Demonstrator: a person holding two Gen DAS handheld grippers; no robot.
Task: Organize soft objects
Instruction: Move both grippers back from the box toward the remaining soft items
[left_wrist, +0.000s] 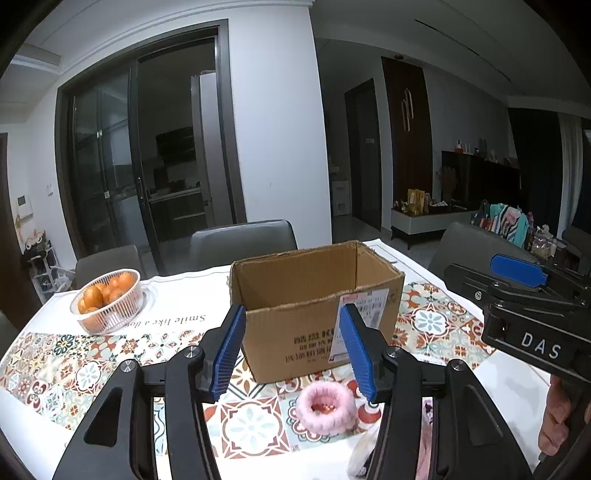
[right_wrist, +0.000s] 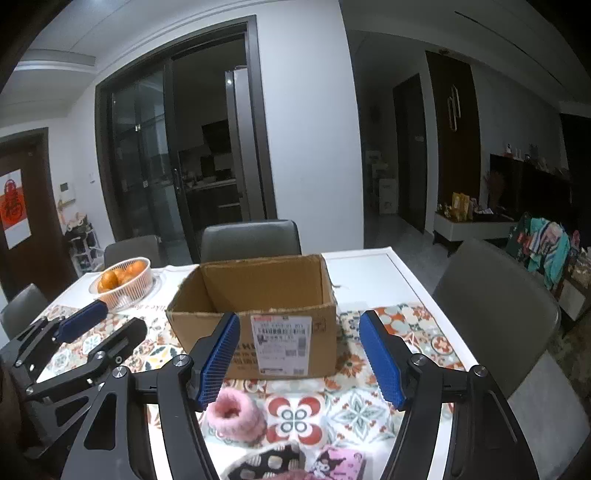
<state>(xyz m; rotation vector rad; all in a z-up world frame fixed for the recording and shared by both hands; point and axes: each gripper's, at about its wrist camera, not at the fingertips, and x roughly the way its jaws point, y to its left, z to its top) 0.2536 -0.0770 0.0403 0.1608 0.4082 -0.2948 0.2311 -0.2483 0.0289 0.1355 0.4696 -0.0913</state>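
Observation:
An open cardboard box (left_wrist: 314, 295) stands in the middle of the patterned table; it also shows in the right wrist view (right_wrist: 258, 317) and looks empty. A fluffy pink scrunchie (left_wrist: 325, 406) lies on the table in front of it, also seen in the right wrist view (right_wrist: 234, 411). More soft items lie at the near edge: a black-and-white one (right_wrist: 266, 463) and a pink cartoon-print one (right_wrist: 338, 463). My left gripper (left_wrist: 295, 354) is open and empty, above the scrunchie. My right gripper (right_wrist: 301, 360) is open and empty, in front of the box.
A white basket of oranges (left_wrist: 109, 301) stands at the table's back left. Grey chairs (left_wrist: 243, 242) line the far side and another (right_wrist: 495, 314) the right side. The right gripper's body (left_wrist: 532, 306) hangs right of the box.

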